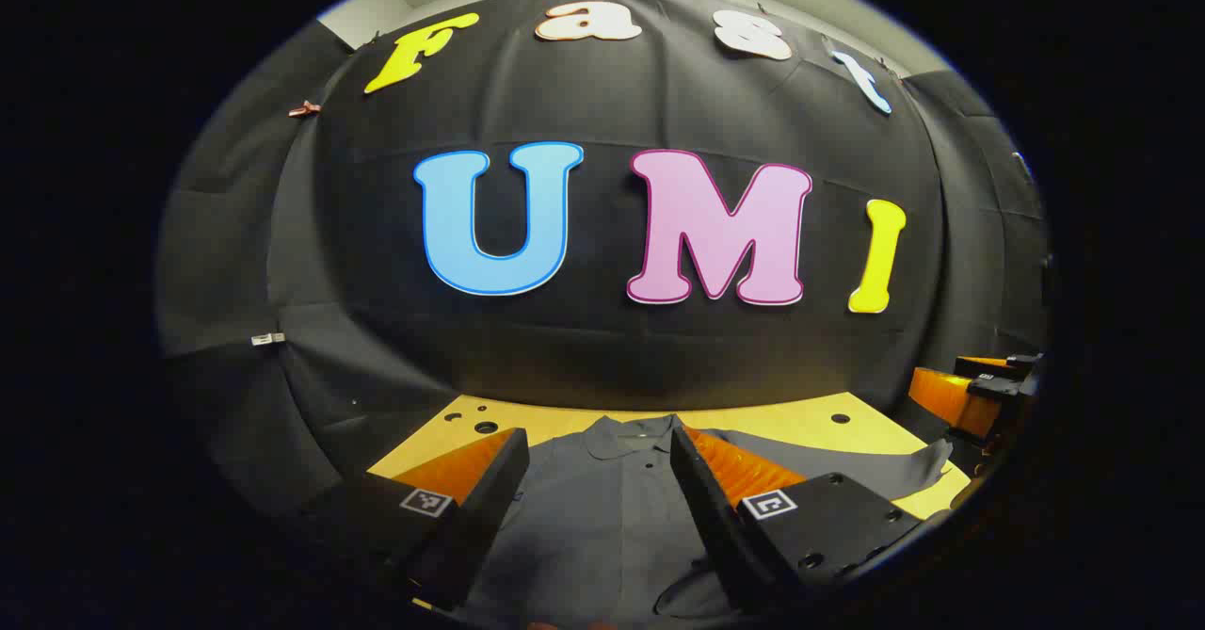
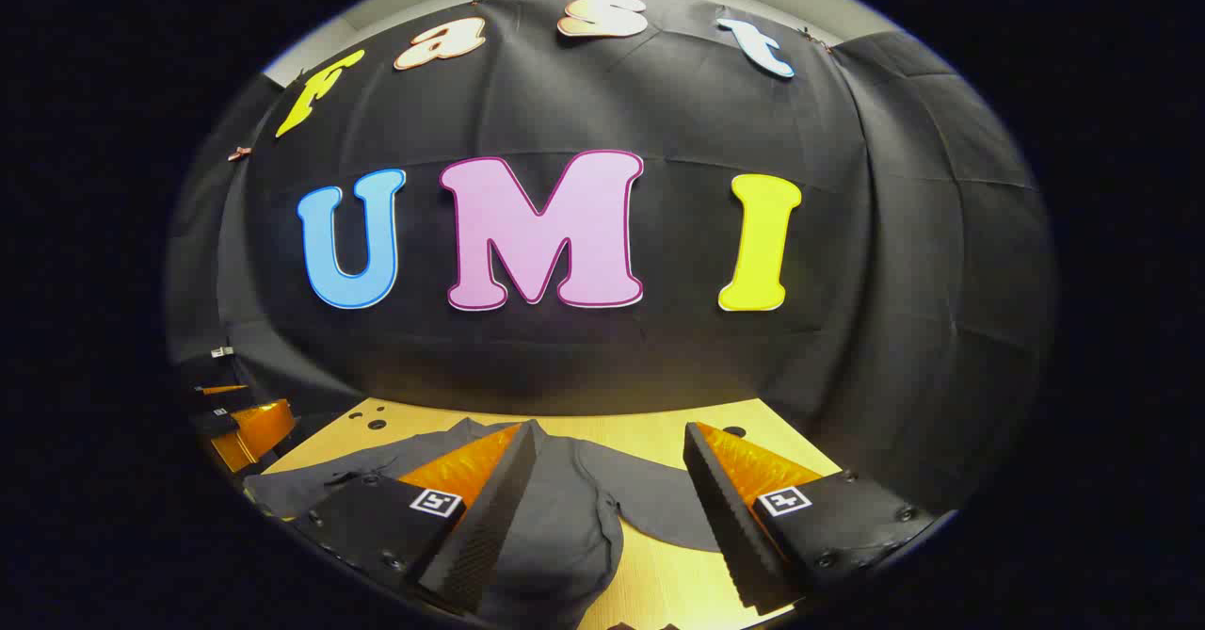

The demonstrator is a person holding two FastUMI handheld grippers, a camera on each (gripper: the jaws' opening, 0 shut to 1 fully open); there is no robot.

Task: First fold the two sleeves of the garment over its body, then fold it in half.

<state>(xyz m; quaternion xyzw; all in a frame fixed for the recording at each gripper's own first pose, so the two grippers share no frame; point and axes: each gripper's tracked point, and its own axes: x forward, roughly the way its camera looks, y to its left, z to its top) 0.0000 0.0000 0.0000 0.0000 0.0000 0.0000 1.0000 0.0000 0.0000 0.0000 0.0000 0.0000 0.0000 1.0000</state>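
A grey collared shirt lies flat on the yellow wooden table, collar toward the booth wall. My left gripper hovers open over the shirt's chest, its fingers either side of the collar. One sleeve spreads out to the right. In the right gripper view the shirt lies below my right gripper, which is open above a spread sleeve. The right gripper also shows at the far right of the left gripper view, and the left gripper at the far left of the right one.
The black cloth wall stands close behind the table's far edge. Small round holes dot the tabletop near that edge. Bare table shows beside the sleeve.
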